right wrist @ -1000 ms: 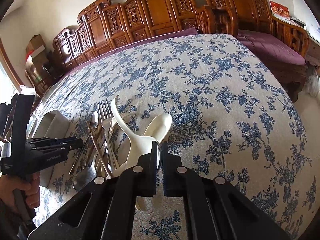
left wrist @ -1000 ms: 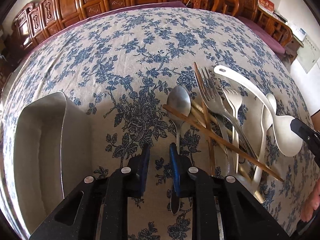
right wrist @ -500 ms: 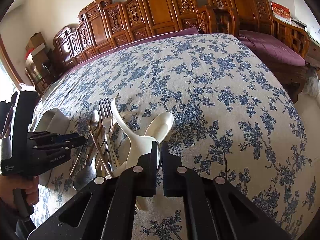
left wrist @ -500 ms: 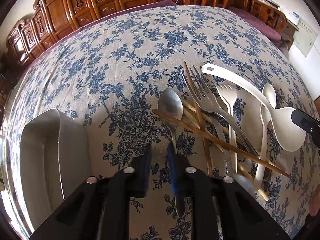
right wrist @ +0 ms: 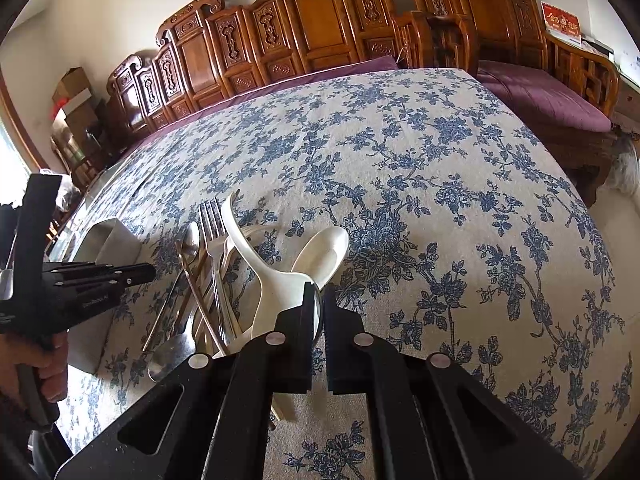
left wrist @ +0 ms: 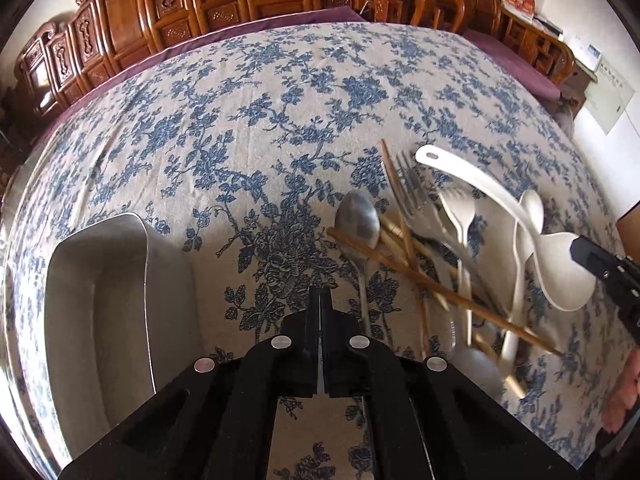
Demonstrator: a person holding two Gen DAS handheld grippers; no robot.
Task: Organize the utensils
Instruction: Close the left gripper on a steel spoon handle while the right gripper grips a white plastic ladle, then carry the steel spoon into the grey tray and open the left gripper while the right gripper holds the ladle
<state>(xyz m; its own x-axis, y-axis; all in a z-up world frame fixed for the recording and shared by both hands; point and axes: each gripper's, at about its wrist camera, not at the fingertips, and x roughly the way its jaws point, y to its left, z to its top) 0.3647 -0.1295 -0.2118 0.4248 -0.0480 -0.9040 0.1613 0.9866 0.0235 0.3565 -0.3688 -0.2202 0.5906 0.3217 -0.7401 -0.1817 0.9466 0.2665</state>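
Closing beside the steel spoon [left wrist: 357, 219], left gripper [left wrist: 320, 300] fingers now meet.

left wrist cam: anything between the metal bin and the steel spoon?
Nothing: only bare floral tablecloth between metal bin and steel spoon, per the left wrist view.

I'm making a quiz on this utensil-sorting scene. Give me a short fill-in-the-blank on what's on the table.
1. The right gripper is shut on the rim of a white ___.
2. The left gripper is shut and holds ___.
3. The metal container lies to the ___ of the utensil pile in the left wrist view.

Missing: rice paddle; nothing; left
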